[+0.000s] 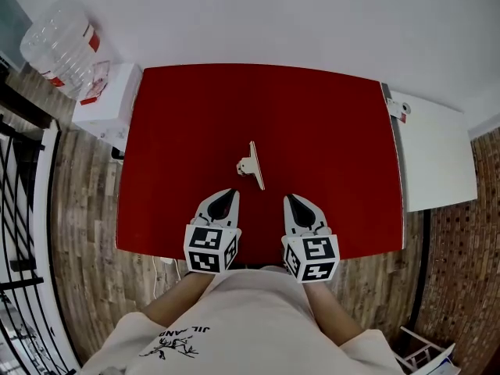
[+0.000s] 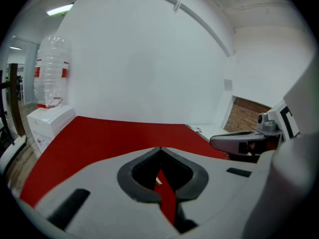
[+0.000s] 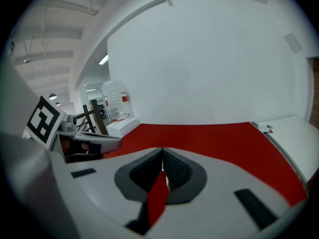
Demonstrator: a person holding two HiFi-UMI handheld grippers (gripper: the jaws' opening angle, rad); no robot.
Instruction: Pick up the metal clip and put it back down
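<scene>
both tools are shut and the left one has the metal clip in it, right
No: the left tool, shut like the right tool, holds nothing. The head view shows the metal clip lying on the red table ahead of both.

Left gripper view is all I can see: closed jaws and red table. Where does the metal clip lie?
Observer: The metal clip lies on the red table, ahead of the left gripper and slightly to its right, not touching it.
Operator: Is the other gripper holding something?
Observer: No. The right gripper is shut with nothing between its jaws.
Operator: Which gripper is nearer to the clip?
Observer: Neither clearly; in the head view the clip sits about midway between them.
</scene>
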